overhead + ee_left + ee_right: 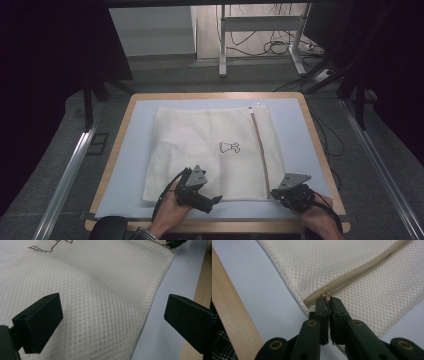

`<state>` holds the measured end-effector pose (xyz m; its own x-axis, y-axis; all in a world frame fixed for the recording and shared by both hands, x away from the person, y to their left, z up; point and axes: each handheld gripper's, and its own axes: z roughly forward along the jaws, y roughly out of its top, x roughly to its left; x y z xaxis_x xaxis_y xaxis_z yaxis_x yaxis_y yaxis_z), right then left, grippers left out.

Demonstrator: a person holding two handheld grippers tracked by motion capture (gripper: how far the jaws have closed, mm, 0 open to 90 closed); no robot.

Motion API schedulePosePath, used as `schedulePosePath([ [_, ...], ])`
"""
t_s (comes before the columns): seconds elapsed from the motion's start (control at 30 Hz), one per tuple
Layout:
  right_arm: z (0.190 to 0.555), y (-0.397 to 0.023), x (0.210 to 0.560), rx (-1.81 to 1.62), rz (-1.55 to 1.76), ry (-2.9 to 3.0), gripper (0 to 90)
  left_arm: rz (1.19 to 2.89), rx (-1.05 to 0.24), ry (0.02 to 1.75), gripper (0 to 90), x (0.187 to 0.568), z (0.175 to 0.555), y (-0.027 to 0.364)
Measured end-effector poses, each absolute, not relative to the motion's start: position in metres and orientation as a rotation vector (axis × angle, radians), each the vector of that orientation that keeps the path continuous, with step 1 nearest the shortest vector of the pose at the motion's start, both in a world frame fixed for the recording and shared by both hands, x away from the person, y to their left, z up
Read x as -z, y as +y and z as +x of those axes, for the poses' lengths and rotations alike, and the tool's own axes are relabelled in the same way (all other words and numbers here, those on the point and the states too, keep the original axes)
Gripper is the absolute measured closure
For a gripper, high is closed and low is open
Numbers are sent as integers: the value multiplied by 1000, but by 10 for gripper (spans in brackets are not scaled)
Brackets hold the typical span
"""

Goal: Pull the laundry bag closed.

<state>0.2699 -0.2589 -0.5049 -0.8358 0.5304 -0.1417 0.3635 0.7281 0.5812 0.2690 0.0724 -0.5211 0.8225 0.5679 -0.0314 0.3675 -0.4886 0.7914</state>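
Fingers of right gripper (328, 301) pinching zipper pull (326, 295) of cream mesh bag (210, 150), left gripper (112, 320) spread

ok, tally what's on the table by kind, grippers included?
Mesh bag: 1
Blue mat: 1
Grippers: 2, left open above the bag, right shut on the zipper pull
Total: 4

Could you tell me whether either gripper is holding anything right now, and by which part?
The right gripper is shut on the zipper pull at the near end of the mesh bag's zipper. The left gripper stands open over the mesh, holding nothing.
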Motion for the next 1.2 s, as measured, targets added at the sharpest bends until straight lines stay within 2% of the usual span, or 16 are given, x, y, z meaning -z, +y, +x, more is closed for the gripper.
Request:
schedulePosePath([
  [0.2, 266, -256, 500, -804, 641, 2589, 853, 2126, -254, 655, 31, 517, 276, 55],
  [0.4, 265, -256, 498, -821, 623, 2565, 852, 2139, -258, 641, 88, 520, 282, 39],
  [0.67, 264, -255, 497, -821, 621, 2561, 852, 2129, -201, 626, 245, 523, 289, 24],
  [1.0, 264, -253, 497, -813, 631, 2560, 856, 2133, -127, 567, 525, 523, 292, 1],
  [1.2, 264, -253, 497, -819, 633, 2554, 856, 2140, -92, 535, 656, 524, 292, -16],
])
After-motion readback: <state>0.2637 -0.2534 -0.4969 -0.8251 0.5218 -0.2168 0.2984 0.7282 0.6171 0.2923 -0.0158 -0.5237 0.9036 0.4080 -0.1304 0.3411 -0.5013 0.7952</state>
